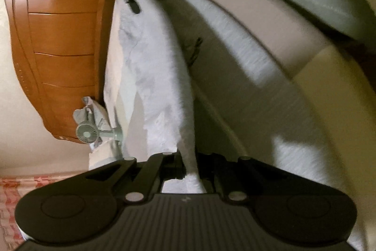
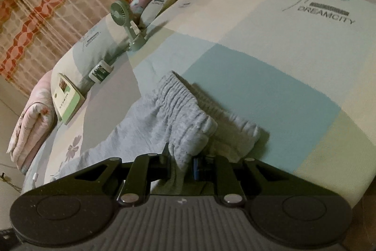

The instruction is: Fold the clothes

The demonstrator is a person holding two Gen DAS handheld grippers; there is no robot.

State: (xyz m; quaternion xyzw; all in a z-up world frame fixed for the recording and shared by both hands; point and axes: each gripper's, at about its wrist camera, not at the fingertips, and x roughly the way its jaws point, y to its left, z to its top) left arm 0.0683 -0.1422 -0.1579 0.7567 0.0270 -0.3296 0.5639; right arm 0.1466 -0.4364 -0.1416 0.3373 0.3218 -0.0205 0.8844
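Pale grey pants (image 2: 169, 109) with a gathered elastic waistband lie partly on the bed, one end lifted. My right gripper (image 2: 181, 164) is shut on a bunched fold just below the waistband. In the left wrist view the same grey pants (image 1: 159, 77) hang as a long taut strip in the air. My left gripper (image 1: 188, 164) is shut on their near end. The right gripper (image 1: 135, 7) shows at the top of that view, holding the far end. A second band of the cloth (image 1: 246, 58) runs beside the first.
The bed's patchwork sheet (image 2: 270, 62) reads DREAMCITY. Along its left side stand a small green fan (image 2: 122, 11), a small box (image 2: 101, 71), a green book (image 2: 68, 100) and a folded pink quilt (image 2: 30, 128). A wooden headboard (image 1: 58, 39) and a curtain (image 2: 35, 4) bound the bed.
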